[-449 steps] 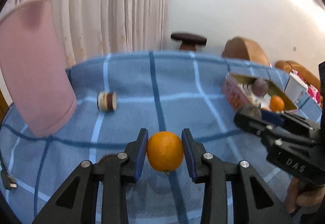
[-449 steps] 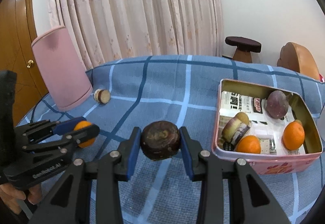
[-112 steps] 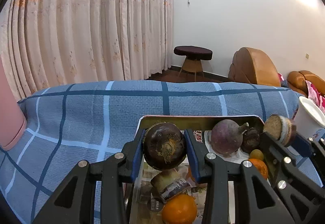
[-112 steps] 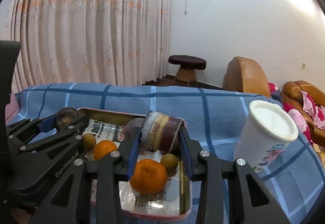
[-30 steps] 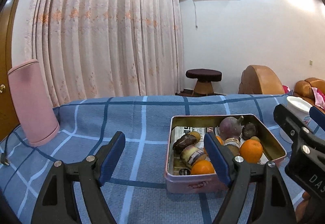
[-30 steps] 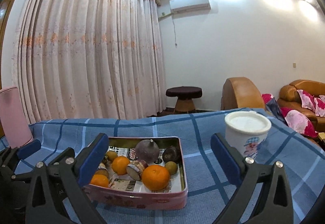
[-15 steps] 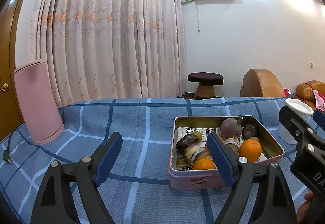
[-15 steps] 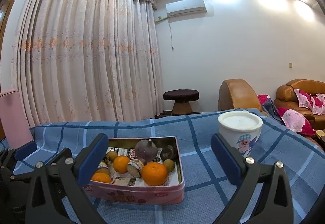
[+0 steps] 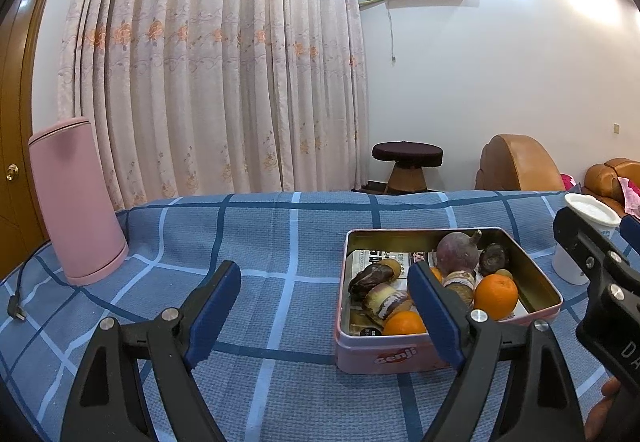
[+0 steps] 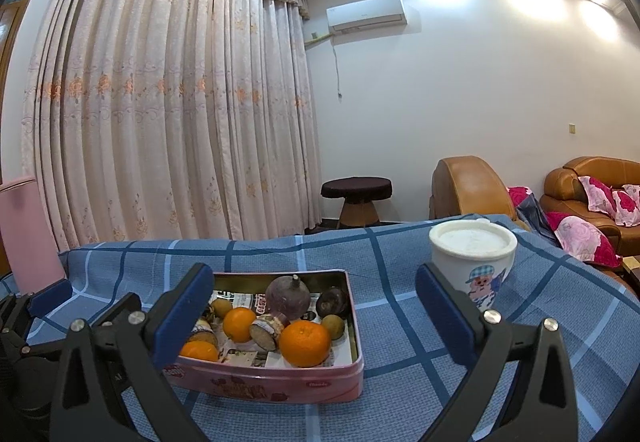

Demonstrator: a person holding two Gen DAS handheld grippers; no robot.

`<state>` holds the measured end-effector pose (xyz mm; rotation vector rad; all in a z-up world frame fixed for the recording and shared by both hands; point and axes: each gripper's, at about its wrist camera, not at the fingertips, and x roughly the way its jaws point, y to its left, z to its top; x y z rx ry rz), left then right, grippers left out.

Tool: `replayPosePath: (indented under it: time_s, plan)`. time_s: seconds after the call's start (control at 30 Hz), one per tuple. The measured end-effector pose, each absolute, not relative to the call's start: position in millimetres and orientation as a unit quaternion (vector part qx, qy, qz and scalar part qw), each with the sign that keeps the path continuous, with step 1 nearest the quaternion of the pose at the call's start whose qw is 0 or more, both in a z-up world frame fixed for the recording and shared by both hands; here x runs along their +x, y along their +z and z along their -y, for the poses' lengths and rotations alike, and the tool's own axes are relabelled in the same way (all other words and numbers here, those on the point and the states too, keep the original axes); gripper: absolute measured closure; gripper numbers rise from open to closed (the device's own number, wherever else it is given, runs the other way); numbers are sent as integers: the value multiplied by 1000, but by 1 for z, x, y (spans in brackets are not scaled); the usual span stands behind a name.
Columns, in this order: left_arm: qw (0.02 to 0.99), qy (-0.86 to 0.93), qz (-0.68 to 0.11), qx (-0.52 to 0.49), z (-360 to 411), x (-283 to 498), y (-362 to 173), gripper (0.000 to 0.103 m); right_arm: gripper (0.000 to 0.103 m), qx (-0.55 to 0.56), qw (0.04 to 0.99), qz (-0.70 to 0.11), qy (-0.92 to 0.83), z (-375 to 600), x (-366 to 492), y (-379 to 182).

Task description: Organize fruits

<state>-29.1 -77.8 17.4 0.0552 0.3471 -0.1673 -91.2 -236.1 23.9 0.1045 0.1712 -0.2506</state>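
A pink tin box (image 9: 384, 356) (image 10: 280, 386) stands on the blue checked cloth and holds oranges (image 9: 495, 292) (image 10: 305, 338), a purple round fruit (image 9: 457, 253) (image 10: 288, 298), a dark fruit (image 9: 494, 258) and cut banded pieces (image 9: 382, 298). My left gripper (image 9: 324, 312) is open and empty, held above the cloth in front of the box. My right gripper (image 10: 312, 316) is open and empty, held above the box's near side. The right gripper also shows at the right edge of the left wrist view.
A tall pink container (image 9: 74, 197) stands at the far left with a cable plug (image 9: 16, 308) beside it. A white lidded cup (image 10: 472, 256) (image 9: 582, 242) stands right of the box. A stool (image 10: 356, 197), armchair and sofa lie beyond the table.
Both grippers have drawn back and risen a little from the box, staying open and empty. Earlier they carried fruits into the box and let them go.
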Motion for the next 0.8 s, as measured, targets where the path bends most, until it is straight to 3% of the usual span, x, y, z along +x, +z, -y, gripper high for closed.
replayPosePath:
  time_s: [0.8]
  plan:
    - [977, -67, -204, 17, 72, -18, 13, 16, 0, 54, 987, -88, -126, 238, -90, 25]
